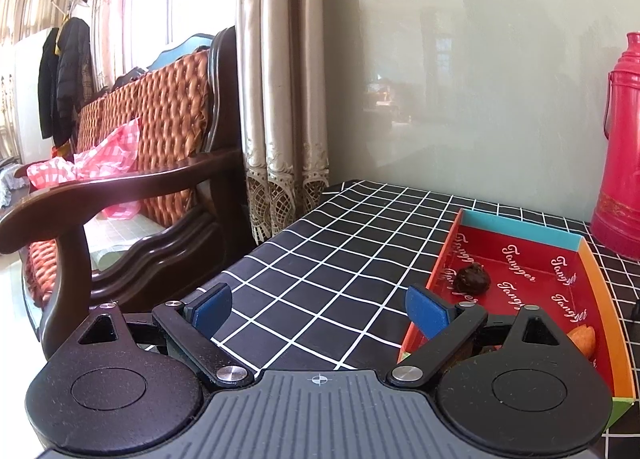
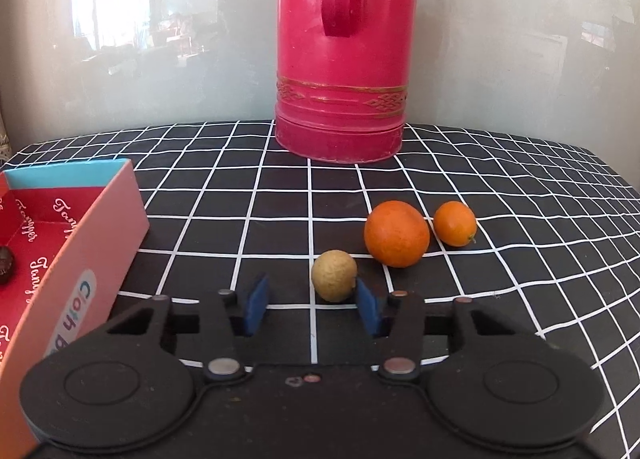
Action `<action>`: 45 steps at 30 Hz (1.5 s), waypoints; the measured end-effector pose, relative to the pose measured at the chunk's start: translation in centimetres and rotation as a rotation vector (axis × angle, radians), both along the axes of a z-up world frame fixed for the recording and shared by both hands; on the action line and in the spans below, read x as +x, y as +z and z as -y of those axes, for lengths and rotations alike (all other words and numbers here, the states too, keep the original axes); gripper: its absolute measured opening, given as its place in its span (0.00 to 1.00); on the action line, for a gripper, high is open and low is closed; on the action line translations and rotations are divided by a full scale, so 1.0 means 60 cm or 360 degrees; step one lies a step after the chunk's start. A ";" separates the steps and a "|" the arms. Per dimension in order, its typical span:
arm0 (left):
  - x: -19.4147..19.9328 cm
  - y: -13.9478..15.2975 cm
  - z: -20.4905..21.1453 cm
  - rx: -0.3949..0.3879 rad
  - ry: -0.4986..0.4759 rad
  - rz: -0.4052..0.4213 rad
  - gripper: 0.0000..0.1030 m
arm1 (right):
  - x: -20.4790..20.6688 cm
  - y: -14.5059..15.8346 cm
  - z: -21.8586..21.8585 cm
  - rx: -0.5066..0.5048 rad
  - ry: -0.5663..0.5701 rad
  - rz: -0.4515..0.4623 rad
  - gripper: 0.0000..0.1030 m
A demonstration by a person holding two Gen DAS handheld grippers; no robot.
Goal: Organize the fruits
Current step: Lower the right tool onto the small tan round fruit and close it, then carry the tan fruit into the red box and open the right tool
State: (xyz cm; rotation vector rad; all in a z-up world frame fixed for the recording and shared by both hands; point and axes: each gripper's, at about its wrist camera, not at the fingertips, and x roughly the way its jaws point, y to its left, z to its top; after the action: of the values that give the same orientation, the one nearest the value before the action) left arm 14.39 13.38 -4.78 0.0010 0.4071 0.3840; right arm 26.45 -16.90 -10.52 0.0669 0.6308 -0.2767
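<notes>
Two grippers work our checked surface (image 2: 224, 227). Our left gripper (image 1: 319, 309) stands spread wide over bare cloth, with nothing between its pads. Just right of it lies the red box (image 1: 532, 259), holding a dark brown fruit (image 1: 472, 278). Our right gripper (image 2: 311, 309) is partly closed, its right pad touching the tan longan (image 2: 334, 275), not yet pinched. Farther right rest a large orange (image 2: 396, 234) and a small orange (image 2: 455, 223), before the red thermos (image 2: 344, 59).
</notes>
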 end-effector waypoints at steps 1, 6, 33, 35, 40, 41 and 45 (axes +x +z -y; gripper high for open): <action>0.000 0.000 0.000 0.0000 0.0001 -0.0001 0.90 | -0.001 0.001 0.000 -0.0002 0.0005 0.0002 0.22; 0.001 0.000 -0.003 -0.0020 0.0009 -0.0005 0.90 | -0.006 0.000 -0.005 -0.0031 0.0026 0.0008 0.14; -0.009 0.005 -0.019 -0.0076 0.0068 0.0035 0.91 | -0.149 0.093 -0.115 0.0123 0.0785 0.0357 0.14; -0.009 0.005 -0.017 -0.0074 0.0071 0.0035 0.91 | -0.148 0.091 -0.138 0.0116 0.0865 0.0325 0.15; -0.008 0.004 -0.017 -0.0059 0.0068 0.0025 0.91 | -0.143 0.075 -0.189 0.0078 0.0976 0.0238 0.16; -0.008 0.005 -0.018 -0.0059 0.0069 0.0025 0.91 | -0.142 0.072 -0.194 0.0077 0.0995 0.0228 0.16; -0.007 0.004 -0.019 -0.0061 0.0072 0.0021 0.91 | -0.147 0.066 -0.207 0.0052 0.1030 0.0189 0.22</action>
State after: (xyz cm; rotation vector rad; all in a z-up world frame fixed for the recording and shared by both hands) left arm 13.98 14.50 -4.52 -0.0478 0.4019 0.4204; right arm 17.65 -4.48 -6.58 -0.0899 0.5086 0.3608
